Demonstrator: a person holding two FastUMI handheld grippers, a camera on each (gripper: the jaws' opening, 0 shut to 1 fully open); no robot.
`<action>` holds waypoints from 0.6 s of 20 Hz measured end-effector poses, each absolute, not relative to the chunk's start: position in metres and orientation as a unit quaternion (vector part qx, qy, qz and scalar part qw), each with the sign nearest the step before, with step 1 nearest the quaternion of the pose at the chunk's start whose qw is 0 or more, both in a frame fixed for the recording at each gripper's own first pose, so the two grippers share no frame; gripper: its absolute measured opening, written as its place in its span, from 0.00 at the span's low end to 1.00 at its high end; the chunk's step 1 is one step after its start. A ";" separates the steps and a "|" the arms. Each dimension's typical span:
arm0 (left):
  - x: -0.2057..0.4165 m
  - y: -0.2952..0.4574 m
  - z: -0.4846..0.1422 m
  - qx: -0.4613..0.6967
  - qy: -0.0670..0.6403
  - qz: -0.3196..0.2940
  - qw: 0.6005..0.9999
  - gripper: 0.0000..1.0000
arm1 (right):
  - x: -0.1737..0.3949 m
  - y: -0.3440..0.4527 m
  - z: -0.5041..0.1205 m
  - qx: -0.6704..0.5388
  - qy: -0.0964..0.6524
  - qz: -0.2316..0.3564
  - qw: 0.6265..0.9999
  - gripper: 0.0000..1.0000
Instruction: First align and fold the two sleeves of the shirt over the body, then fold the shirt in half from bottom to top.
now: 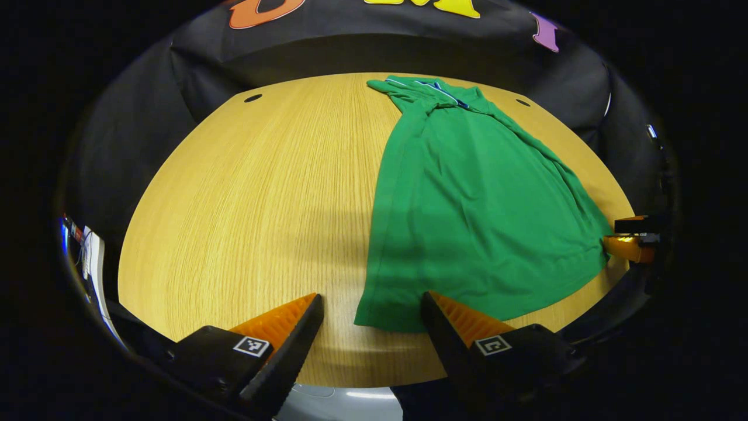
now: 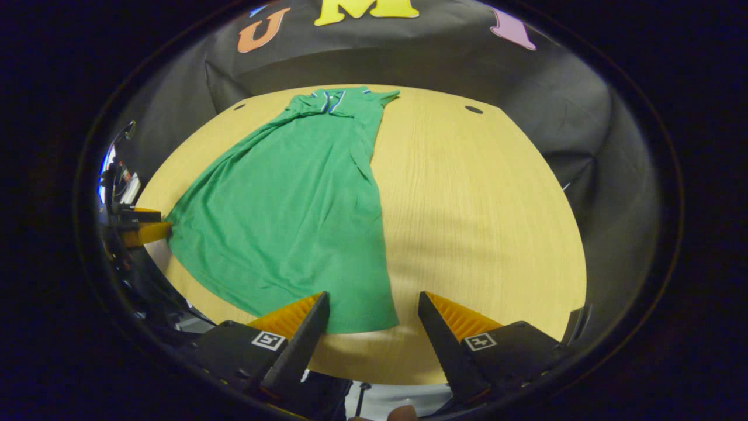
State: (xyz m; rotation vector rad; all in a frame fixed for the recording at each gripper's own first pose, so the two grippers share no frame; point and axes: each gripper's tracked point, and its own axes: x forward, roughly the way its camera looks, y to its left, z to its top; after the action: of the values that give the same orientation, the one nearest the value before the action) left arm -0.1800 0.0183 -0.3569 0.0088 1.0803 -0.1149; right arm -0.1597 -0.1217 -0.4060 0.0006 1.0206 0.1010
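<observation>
A green shirt (image 1: pixel 467 210) lies flat on the wooden table (image 1: pixel 263 204), collar (image 1: pixel 438 90) at the far end and both sleeves folded in over the body. My left gripper (image 1: pixel 372 298) stands open at the near hem, with the shirt's bottom left corner between its fingers, untouched. In the right gripper view the shirt (image 2: pixel 292 204) runs from its collar (image 2: pixel 330 99) down to the hem, and my right gripper (image 2: pixel 373 297) is open around the bottom right corner. Each gripper also shows small at the other view's edge: the right one (image 1: pixel 628 237), the left one (image 2: pixel 143 225).
The table's rounded front edge (image 1: pixel 350 383) runs just under both grippers. Two small dark holes (image 1: pixel 253 97) (image 1: pixel 523 102) sit near the table's far corners. Black cloth (image 2: pixel 584 117) hangs behind and beside the table. Bare wood (image 2: pixel 479 204) stretches right of the shirt.
</observation>
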 end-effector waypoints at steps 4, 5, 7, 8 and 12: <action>-0.165 0.008 -0.342 0.004 0.522 -0.053 0.852 1.00 | -0.160 -0.115 -0.407 0.009 0.492 0.056 0.869 0.82; -0.160 0.002 -0.336 0.003 0.526 -0.053 0.849 0.95 | -0.161 -0.114 -0.407 0.008 0.493 0.061 0.868 0.71; -0.149 -0.009 -0.326 0.000 0.533 -0.058 0.844 0.73 | -0.162 -0.109 -0.409 0.021 0.495 0.071 0.866 0.50; -0.143 -0.016 -0.320 -0.005 0.535 -0.064 0.843 0.64 | -0.163 -0.106 -0.407 0.033 0.498 0.075 0.863 0.32; -0.119 -0.035 -0.294 -0.024 0.545 -0.085 0.834 0.11 | -0.164 -0.106 -0.406 0.051 0.503 0.075 0.859 0.02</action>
State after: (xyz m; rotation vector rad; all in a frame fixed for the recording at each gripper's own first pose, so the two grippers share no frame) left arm -0.1194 -0.0349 -0.2943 -0.0499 1.1546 -0.1802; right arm -0.1644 -0.1063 -0.4056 0.1079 1.0568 0.1569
